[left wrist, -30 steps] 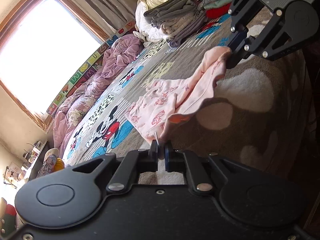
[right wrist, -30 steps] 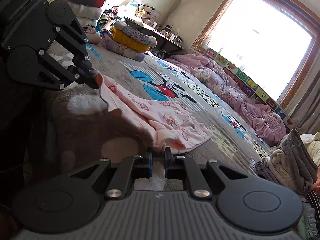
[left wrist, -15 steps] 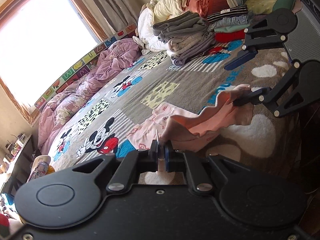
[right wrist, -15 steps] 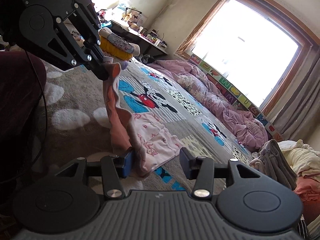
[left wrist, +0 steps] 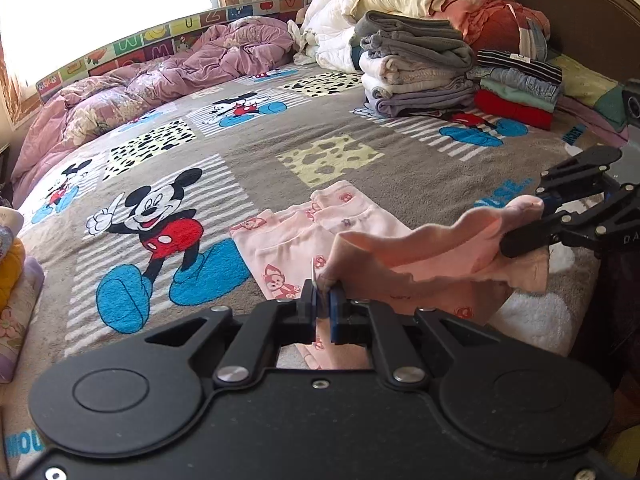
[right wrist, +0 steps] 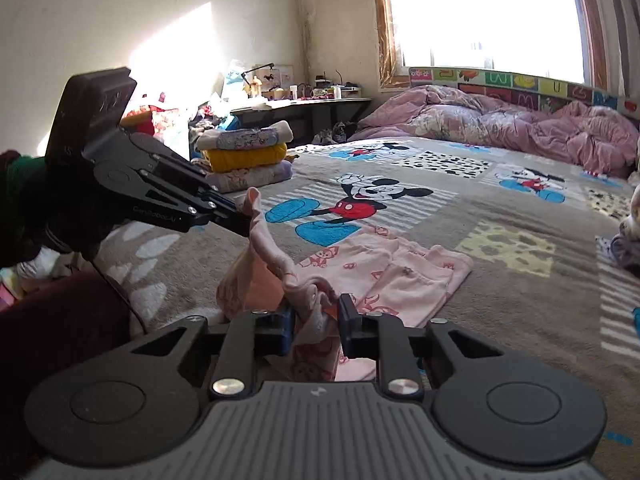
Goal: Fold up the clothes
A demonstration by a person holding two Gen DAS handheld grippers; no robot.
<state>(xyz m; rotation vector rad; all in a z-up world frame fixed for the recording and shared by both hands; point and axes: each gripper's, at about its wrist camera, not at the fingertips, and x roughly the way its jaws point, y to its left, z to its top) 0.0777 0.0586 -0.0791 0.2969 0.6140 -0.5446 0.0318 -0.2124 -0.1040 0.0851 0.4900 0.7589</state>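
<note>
Between the left claw [left wrist: 323, 309], pressed tight on a corner of the pink garment [left wrist: 420, 256], and the right claw [right wrist: 314, 326], whose jaws have just been closing around bunched cloth, the near edge now hangs lifted; beyond both, the rest lies flat on the bed [left wrist: 248, 168], so a fold-over appears underway

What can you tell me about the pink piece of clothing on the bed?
The pink garment is soft knit, printed with small red cartoon figures. Its far part lies flat on the blanket; the near edge is lifted, stretched between the left gripper, shut on one corner, and the right gripper, whose jaws have just been closing around bunched cloth.
</note>
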